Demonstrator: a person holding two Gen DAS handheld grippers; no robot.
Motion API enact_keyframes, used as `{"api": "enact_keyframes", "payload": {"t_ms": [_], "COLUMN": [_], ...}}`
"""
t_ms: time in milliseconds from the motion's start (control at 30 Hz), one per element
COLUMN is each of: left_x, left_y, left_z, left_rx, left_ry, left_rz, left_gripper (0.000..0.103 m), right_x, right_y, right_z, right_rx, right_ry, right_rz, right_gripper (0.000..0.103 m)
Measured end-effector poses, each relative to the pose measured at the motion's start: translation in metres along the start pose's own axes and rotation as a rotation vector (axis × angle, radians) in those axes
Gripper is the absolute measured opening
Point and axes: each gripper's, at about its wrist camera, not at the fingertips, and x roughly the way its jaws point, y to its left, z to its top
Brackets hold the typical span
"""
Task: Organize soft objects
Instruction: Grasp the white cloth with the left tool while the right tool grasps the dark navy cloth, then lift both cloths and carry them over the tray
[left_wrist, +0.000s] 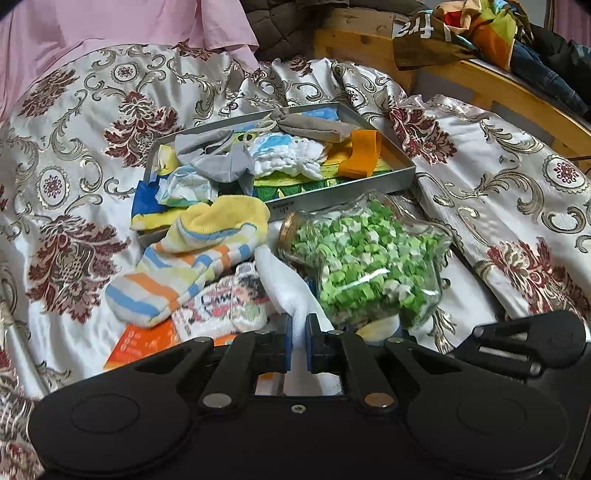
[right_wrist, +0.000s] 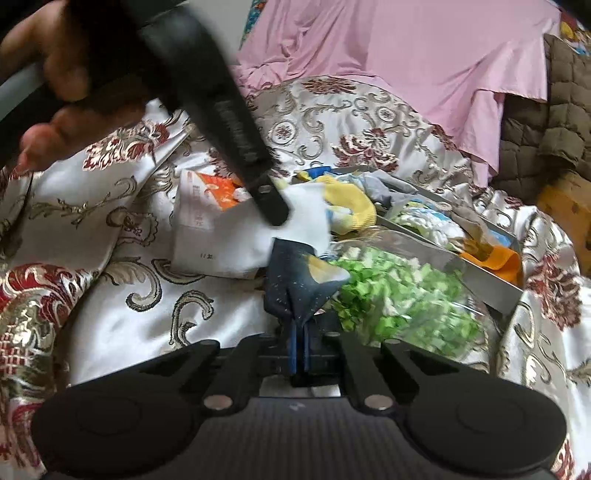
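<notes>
My left gripper (left_wrist: 297, 332) is shut on a white sock (left_wrist: 284, 288) that rises from between its blue pads. Beside it lie a striped sock (left_wrist: 184, 266) and a cartoon-print sock (left_wrist: 221, 306). My right gripper (right_wrist: 299, 341) is shut on a dark navy sock (right_wrist: 291, 284) with a yellow and white patch. In the right wrist view a person's hand (right_wrist: 74, 74) holds the left gripper, and the white sock (right_wrist: 306, 218) hangs at its black fingers (right_wrist: 269, 203). A metal tray (left_wrist: 332, 197) holds a grey sock (left_wrist: 221, 162), a white-and-blue cloth (left_wrist: 288, 158) and an orange cloth (left_wrist: 362, 151).
A glass jar of green paper stars (left_wrist: 369, 258) lies on its side in front of the tray, right of both grips. An orange-and-white packet (left_wrist: 144, 343) lies under the socks. Everything rests on a flowered bedspread (left_wrist: 92, 147); a wooden bed frame (left_wrist: 480, 81) stands behind.
</notes>
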Motion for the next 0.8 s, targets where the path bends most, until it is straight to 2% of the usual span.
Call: {"api": "enact_keyframes", "payload": {"t_ms": [200, 400, 633, 800], "left_x": [-0.018, -0.04, -0.072, -0.089], "left_y": [-0.007, -0.017, -0.034, -0.048], "left_z": [-0.015, -0.023, -0.014, -0.002], "left_rx": [0.005, 0.006, 0.001, 0.02], "left_ry": [0.01, -0.017, -0.088, -0.127], "left_rz": [0.008, 0.025, 0.025, 0.095], "left_gripper": [0.007, 0.006, 0.006, 0.006], "right_x": [-0.019, -0.045, -0.072, -0.083], "right_y": [-0.02, -0.038, -0.057, -0.065], "right_z": [0.0, 0.002, 0.007, 0.01], "right_rx": [0.116, 0.202, 0.268, 0.288], "right_ry": [-0.007, -0.06, -0.155, -0.199], "right_rz": [-0.009, -0.025, -0.052, -0.08], "right_gripper": [0.003, 0.003, 0.003, 0.003]}}
